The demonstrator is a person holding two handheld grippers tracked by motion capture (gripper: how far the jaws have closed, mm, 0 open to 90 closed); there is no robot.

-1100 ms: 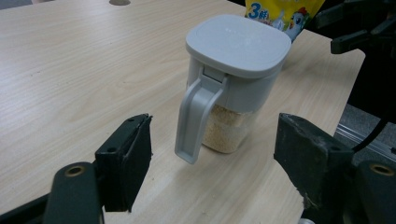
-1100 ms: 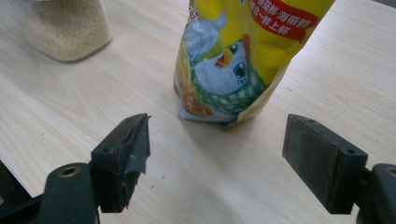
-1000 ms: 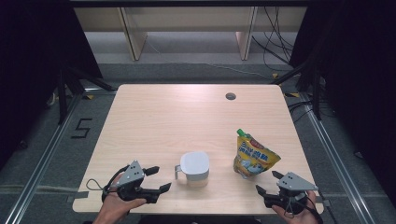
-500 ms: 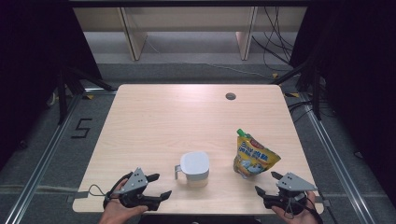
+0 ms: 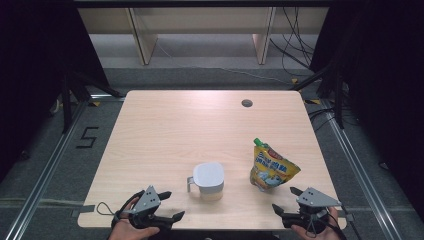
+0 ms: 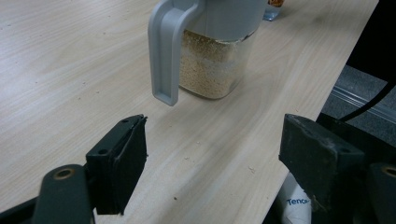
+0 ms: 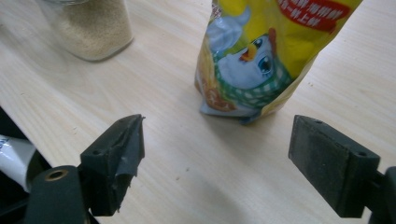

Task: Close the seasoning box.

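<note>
Both tools sit at the near edge of the worktop [image 5: 165, 125], so the step in hand looks like the approach before a first grasp. The left hand-held gripper [image 5: 167, 206] is released, nothing btwn its jaws; they've just been opening wider. Same w/ the right hand-held gripper [image 5: 286, 199]: released, empty, jaws just opened further. Left one faces the jug [image 6: 215, 51], and the best bet is the grey handle [image 6: 168, 51], which points toward it in the left gripper view. Go in level, one jaw each side of the handle, and close only once the pads are well past its outer edge; it's a narrow loop, so a skewed approach could nudge the jug round instead of gripping. Keep it upright, since it's part full. Right one faces the pouch [image 7: 261, 56]: take it across the body above the base, not too hard, as the foil prob. crumples and the thing may tip when pushed. The jug has clear walls, holds pale beige grains to roughly half height, and carries a light grey squarish lid [image 5: 208, 175]. It stands near the front edge, about mid-width, just ahead of the left tool. The pouch is a yellow stand-up bag w/ a green cap [image 5: 257, 141], a cartoon chick in a green check scarf and red label text; it stands leaning a bit, to the jug's right and apart from it, just ahead of the right tool.
</note>
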